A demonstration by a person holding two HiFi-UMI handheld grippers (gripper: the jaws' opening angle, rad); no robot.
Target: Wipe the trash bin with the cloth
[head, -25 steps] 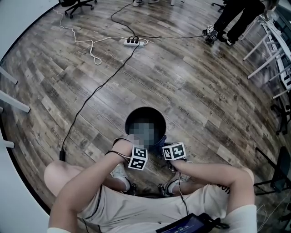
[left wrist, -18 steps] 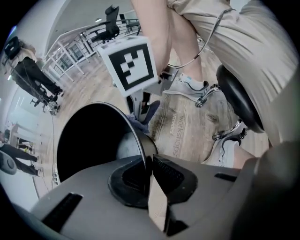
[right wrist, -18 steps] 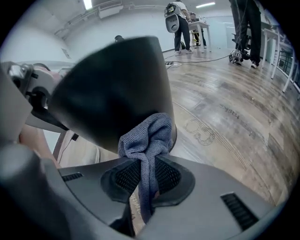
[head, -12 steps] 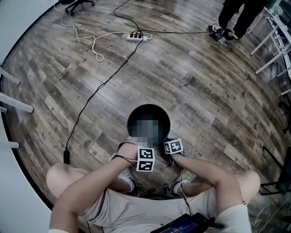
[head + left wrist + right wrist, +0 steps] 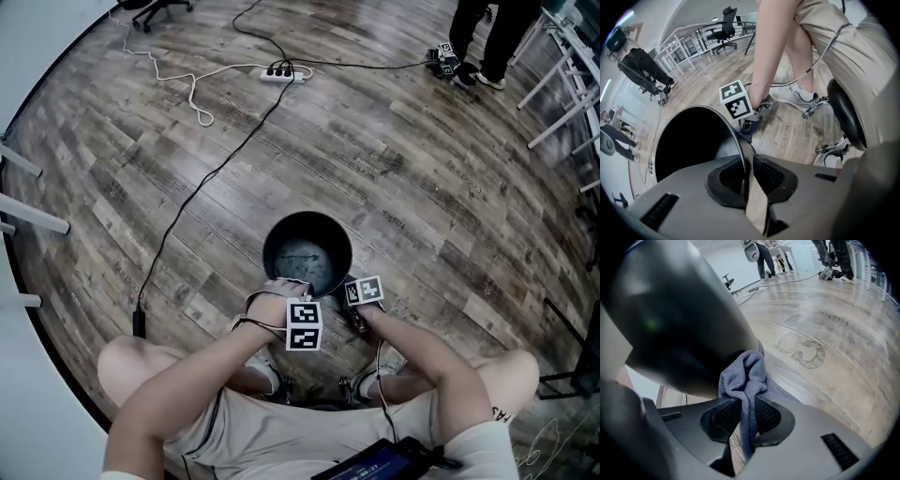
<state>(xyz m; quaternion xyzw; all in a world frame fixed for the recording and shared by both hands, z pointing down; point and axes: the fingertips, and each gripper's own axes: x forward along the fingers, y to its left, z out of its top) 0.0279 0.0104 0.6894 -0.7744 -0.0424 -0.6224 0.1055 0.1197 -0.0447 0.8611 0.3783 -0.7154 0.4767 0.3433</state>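
The black round trash bin (image 5: pixel 307 251) stands on the wood floor in front of the seated person's knees. My left gripper (image 5: pixel 281 287) is shut on its near rim (image 5: pixel 739 151), the thin edge pinched between the pads. My right gripper (image 5: pixel 349 302) is low at the bin's right outer side, shut on a grey-blue cloth (image 5: pixel 746 376). The bunched cloth lies against the bin's dark curved wall (image 5: pixel 684 324). In the left gripper view the right gripper's marker cube (image 5: pixel 736 99) and a bit of the cloth (image 5: pixel 746 136) show beyond the rim.
A black cable (image 5: pixel 202 187) runs over the floor to a power strip (image 5: pixel 281 73) at the back. Another person's legs (image 5: pixel 478 37) and white table legs (image 5: pixel 562 94) are at the far right. A stool's base (image 5: pixel 829 140) and my shoes (image 5: pixel 267 373) are close behind the bin.
The right gripper with the cloth has gone down along the bin's right outer wall. The left gripper stays on the rim, rolled slightly.
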